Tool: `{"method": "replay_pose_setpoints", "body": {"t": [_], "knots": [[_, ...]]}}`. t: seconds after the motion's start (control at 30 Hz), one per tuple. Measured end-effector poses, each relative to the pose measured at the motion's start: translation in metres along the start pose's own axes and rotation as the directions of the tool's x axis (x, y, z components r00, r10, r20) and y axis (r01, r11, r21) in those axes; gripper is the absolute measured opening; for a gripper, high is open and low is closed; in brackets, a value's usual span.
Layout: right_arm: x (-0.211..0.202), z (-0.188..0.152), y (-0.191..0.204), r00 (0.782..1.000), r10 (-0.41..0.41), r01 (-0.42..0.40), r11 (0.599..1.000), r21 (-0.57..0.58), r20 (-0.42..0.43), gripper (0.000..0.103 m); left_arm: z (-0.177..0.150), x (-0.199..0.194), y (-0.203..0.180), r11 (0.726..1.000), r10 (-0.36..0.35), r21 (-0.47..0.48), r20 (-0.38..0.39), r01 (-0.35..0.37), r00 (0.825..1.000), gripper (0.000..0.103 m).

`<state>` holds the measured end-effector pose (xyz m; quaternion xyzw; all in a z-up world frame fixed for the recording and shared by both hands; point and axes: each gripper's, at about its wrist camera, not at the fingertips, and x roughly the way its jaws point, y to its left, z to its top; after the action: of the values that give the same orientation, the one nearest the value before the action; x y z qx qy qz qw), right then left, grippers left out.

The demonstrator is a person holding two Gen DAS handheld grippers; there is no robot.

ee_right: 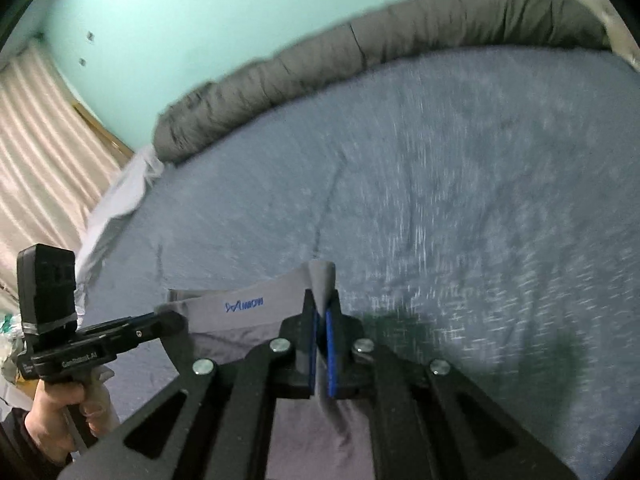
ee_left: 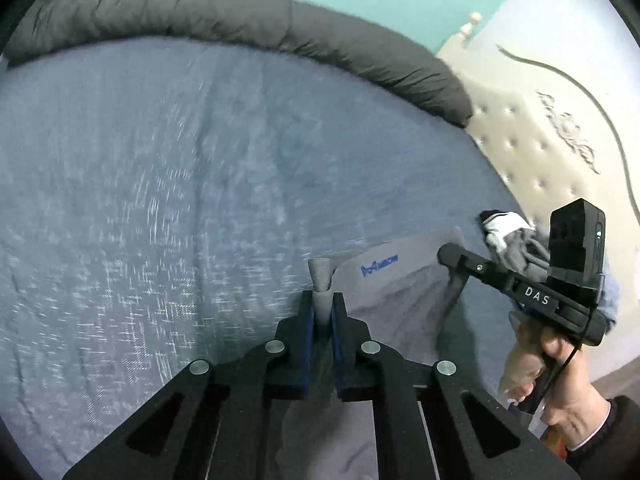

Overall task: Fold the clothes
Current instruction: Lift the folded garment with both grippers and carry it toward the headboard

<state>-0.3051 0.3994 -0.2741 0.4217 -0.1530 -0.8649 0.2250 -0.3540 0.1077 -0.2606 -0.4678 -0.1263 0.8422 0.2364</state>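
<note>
A grey garment [ee_left: 400, 280] with a blue logo on its waistband is held stretched between both grippers above the blue bed sheet [ee_left: 160, 200]. In the left wrist view my left gripper [ee_left: 322, 300] is shut on one corner of the waistband, a tuft of fabric poking past the fingertips. My right gripper [ee_left: 452, 260] shows at the right, clamped on the other corner. In the right wrist view the right gripper [ee_right: 322, 300] is shut on the grey garment [ee_right: 248, 320], and the left gripper [ee_right: 172, 318] grips the far corner at the left.
A rolled dark grey duvet [ee_left: 280, 32] lies along the far edge of the bed. A small pile of black, white and grey clothes [ee_left: 508, 236] sits near the cream tufted headboard [ee_left: 540, 140]. A curtain [ee_right: 40, 128] and turquoise wall [ee_right: 200, 20] stand beyond.
</note>
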Motion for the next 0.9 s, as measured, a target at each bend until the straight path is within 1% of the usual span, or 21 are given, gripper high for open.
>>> {"method": "replay_pose_setpoints", "body": {"t": [0.07, 0.17, 0.27, 0.3, 0.53, 0.7, 0.8, 0.9], "knots": [[-0.023, 0.009, 0.011, 0.999, 0.011, -0.010, 1.000, -0.023, 0.047, 0.003, 0.003, -0.018, -0.017, 1.000, -0.005, 0.025, 0.024, 0.005, 1.000, 0.007], [-0.066, 0.013, 0.023, 0.994, 0.019, -0.012, 0.998, -0.063, 0.112, 0.003, 0.007, -0.048, -0.042, 0.998, -0.016, 0.065, 0.060, 0.012, 0.998, 0.007], [-0.098, 0.019, 0.036, 0.986, 0.021, -0.008, 0.996, -0.086, 0.163, 0.003, 0.009, -0.077, -0.066, 0.994, -0.026, 0.104, 0.092, 0.016, 0.995, 0.007], [-0.106, 0.022, 0.042, 0.984, 0.022, -0.006, 0.996, -0.092, 0.179, 0.003, 0.011, -0.086, -0.075, 0.993, -0.030, 0.117, 0.101, 0.018, 0.994, 0.007], [-0.199, 0.036, 0.059, 0.957, 0.015, 0.026, 0.990, -0.138, 0.288, 0.003, 0.026, -0.145, -0.152, 0.975, -0.067, 0.220, 0.180, 0.026, 0.981, 0.007], [-0.266, 0.042, 0.068, 0.935, -0.010, 0.071, 0.985, -0.159, 0.355, 0.003, 0.036, -0.178, -0.206, 0.958, -0.118, 0.282, 0.215, 0.054, 0.970, 0.007], [-0.298, 0.043, 0.071, 0.923, -0.032, 0.101, 0.981, -0.163, 0.382, 0.003, 0.037, -0.194, -0.239, 0.943, -0.155, 0.324, 0.218, 0.078, 0.964, 0.007], [-0.334, 0.040, 0.069, 0.911, -0.062, 0.141, 0.976, -0.165, 0.409, 0.003, 0.036, -0.203, -0.268, 0.929, -0.216, 0.343, 0.203, 0.137, 0.955, 0.007]]}}
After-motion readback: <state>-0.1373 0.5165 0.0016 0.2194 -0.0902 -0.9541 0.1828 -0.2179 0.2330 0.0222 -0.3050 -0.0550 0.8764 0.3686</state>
